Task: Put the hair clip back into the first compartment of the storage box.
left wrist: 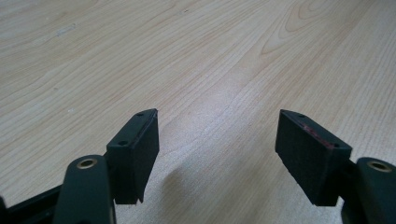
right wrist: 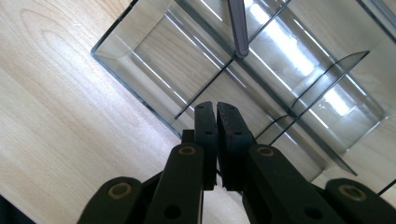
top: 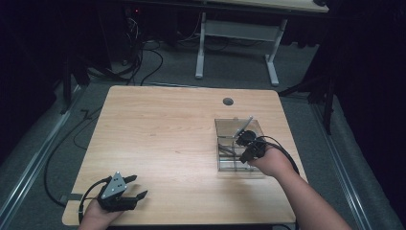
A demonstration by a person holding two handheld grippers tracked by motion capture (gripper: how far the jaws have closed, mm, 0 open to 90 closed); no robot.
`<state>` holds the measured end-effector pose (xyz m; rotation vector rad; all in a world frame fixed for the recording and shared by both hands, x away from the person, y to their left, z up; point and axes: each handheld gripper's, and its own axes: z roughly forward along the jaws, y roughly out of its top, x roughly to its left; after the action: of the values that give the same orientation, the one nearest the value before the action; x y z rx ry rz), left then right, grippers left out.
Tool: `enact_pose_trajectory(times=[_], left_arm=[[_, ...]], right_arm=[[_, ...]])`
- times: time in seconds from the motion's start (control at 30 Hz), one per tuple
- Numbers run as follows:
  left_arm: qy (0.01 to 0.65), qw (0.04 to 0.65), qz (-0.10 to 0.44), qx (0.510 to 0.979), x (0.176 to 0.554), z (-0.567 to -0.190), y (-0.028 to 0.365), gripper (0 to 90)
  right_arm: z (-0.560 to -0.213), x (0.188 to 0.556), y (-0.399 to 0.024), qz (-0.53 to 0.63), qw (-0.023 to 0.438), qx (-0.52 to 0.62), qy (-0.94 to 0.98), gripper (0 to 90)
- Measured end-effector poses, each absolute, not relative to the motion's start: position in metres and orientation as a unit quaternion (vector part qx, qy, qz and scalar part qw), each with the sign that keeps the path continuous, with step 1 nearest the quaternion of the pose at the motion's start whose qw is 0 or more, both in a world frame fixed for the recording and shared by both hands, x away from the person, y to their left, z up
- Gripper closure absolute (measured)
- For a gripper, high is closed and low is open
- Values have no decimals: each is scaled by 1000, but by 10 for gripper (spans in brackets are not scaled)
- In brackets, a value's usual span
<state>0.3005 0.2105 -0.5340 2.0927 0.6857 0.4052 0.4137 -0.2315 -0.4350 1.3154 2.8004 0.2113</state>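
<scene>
Now our right hand-held gripper hangs pinched together, empty, over the clear plastic divided organiser tray at the light wooden desk right side — a careless dip could tip it; our left hand-held gripper rests apart, near-left.

Bare wood is stretching across most of the table, from nine o'clock through twelve, leaving wide passage for a hand. At three o'clock a clear divided tray is taking up the room, its thin partitions splitting the inside into narrow bays. A slim grey utensil is leaning across the tray's far bay. A small round hole is sitting near twelve o'clock.
</scene>
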Motion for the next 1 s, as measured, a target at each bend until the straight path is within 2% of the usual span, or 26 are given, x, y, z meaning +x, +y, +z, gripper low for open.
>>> enact_pose_trajectory(times=[0.63,1.0], left_arm=[[276,435,164,841,301,-534,210,308],[277,435,165,841,300,-534,210,307]], right_arm=[[-432,381,-243,121,41,432,893,805],[-458,354,-245,151,63,425,890,751]])
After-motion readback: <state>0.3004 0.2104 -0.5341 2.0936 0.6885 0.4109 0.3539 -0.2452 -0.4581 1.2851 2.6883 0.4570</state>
